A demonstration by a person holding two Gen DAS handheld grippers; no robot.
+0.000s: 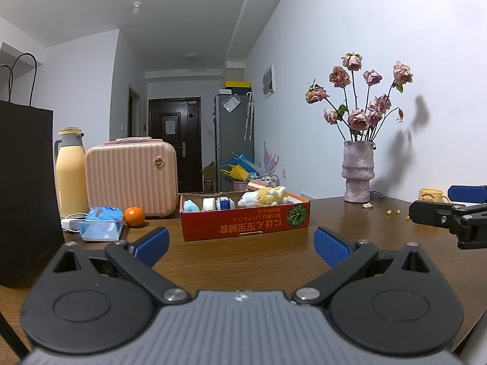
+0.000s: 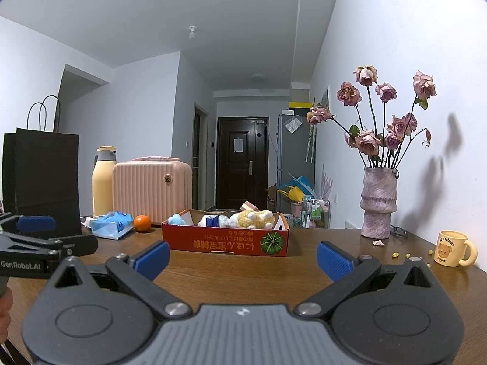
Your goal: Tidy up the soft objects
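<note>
A red cardboard box stands on the wooden table ahead of both grippers. It holds a yellow-and-white plush animal, a small blue plush, a white soft item and a blue-and-white item. My left gripper is open and empty, short of the box. My right gripper is open and empty, also short of the box. Each gripper shows at the edge of the other's view.
A blue tissue pack and an orange lie left of the box. A pink case, a yellow thermos and a black bag stand behind. A vase of roses and a mug stand at the right.
</note>
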